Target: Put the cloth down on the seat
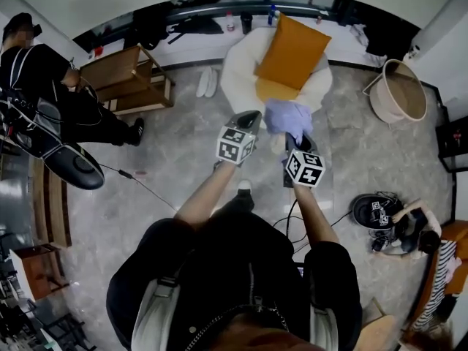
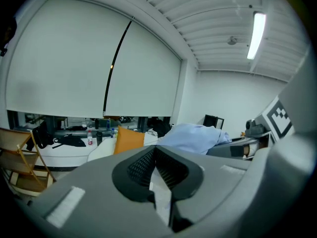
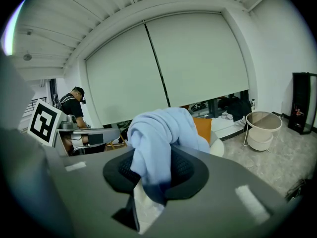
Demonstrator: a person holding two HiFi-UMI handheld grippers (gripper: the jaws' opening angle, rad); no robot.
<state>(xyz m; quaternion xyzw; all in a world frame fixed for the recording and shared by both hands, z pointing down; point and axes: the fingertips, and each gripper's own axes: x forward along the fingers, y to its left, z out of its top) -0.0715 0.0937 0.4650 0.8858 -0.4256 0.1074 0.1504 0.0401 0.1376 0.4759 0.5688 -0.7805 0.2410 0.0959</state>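
Cloth [image 1: 287, 115], pale blue: bunched, pinched in the right gripper [image 3: 151, 171] jaws, held at the near edge of the seat [image 1: 238, 68], ready for setting down. Left gripper [image 1: 247, 119]: jaws together, empty.

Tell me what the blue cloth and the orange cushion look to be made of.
The blue cloth: soft matte fabric, perhaps cotton; it bunches in limp folds. The orange cushion: likely a matte textile cover; no sheen shows, and the weave is too small to tell.
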